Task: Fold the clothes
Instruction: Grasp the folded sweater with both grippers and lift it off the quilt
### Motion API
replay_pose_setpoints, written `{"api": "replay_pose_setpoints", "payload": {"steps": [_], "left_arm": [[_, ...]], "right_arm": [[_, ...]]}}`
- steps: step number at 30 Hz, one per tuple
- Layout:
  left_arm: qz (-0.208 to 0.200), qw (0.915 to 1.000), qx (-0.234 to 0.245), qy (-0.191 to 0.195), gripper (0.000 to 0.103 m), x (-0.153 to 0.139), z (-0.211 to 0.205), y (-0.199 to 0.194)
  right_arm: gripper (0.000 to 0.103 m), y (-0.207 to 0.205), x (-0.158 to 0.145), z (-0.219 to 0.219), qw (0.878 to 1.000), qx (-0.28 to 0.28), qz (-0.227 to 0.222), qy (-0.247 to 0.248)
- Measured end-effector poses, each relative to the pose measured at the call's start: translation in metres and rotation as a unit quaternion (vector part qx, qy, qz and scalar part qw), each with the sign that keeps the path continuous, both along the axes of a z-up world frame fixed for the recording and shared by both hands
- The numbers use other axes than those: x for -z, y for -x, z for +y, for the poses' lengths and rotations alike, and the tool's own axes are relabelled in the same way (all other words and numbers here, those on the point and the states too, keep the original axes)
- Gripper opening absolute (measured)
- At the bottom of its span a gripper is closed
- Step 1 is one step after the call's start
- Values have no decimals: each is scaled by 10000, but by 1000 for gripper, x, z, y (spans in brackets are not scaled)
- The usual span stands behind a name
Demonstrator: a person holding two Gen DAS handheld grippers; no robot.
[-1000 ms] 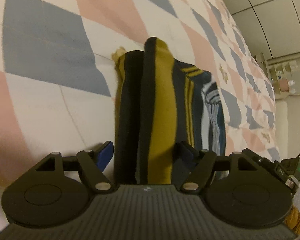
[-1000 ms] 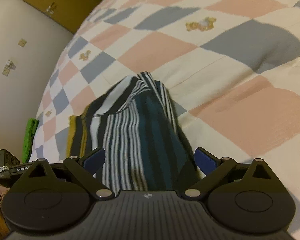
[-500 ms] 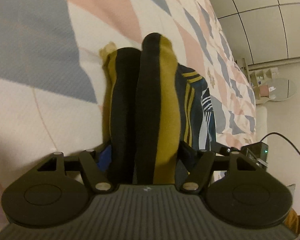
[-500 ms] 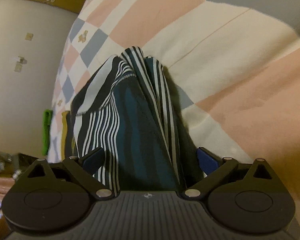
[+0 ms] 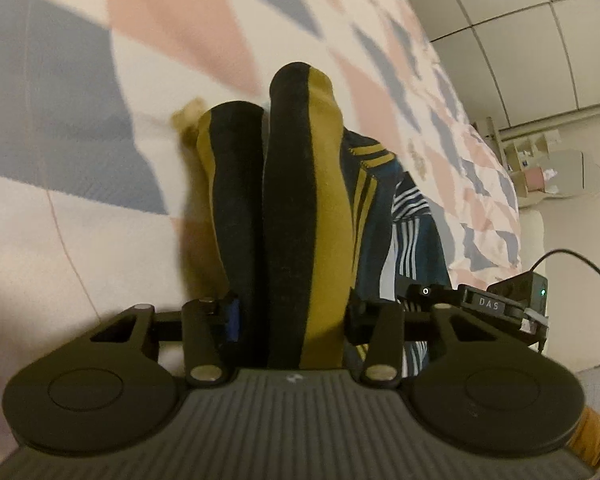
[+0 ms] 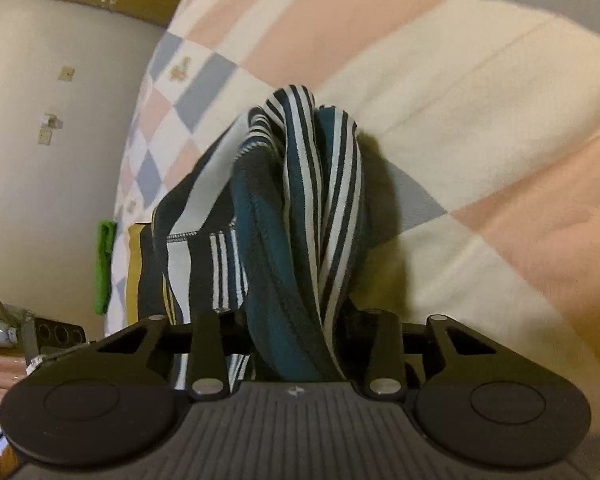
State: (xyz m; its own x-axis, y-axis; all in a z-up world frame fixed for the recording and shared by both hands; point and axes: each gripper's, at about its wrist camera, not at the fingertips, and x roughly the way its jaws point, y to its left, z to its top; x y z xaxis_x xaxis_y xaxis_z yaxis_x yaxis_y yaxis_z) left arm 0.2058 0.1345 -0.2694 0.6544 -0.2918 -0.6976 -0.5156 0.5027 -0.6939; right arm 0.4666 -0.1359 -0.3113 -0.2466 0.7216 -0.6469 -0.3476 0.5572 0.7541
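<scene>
Gripping the striped garment [image 5: 300, 208] above the checked quilt [image 5: 80, 220], the left gripper [image 5: 292, 316] and right gripper [image 6: 296, 328] are clenched on bunched fabric; 2 corners should travel level, taut.

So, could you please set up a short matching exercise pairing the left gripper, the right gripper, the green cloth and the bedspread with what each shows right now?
Things:
1. left gripper
2. right gripper
3. green cloth
4. bedspread

States:
A. checked in pink, grey-blue and cream
B. shut on the mustard and black end of the garment
C. lying at the far edge of the bed
D. shut on the teal and white striped end

Pairs: 1-B, 2-D, 3-C, 4-A
</scene>
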Motion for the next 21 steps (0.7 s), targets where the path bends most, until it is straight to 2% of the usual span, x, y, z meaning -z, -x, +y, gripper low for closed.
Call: {"api": "replay_pose_setpoints", "payload": {"steps": [5,12,16,21], "left_arm": [[-382,9989,-212,-160,39,-54,-13,42],[-641,9912,-1053,-489,39,-136,-32,165],[-656,9829,-1611,-596,39,-163,-24,234],[-736,9669,-2311,-793,39,-184,6,304]], "right_arm": [[35,22,-50,-10,9995,-107,-36,-301],[35,92,-122,17,9945,-713,-85,-759],[35,135,-153,68,9875,-1316,-78,-864],[35,188,-175,153,9740,-2037,-96,-988]]}}
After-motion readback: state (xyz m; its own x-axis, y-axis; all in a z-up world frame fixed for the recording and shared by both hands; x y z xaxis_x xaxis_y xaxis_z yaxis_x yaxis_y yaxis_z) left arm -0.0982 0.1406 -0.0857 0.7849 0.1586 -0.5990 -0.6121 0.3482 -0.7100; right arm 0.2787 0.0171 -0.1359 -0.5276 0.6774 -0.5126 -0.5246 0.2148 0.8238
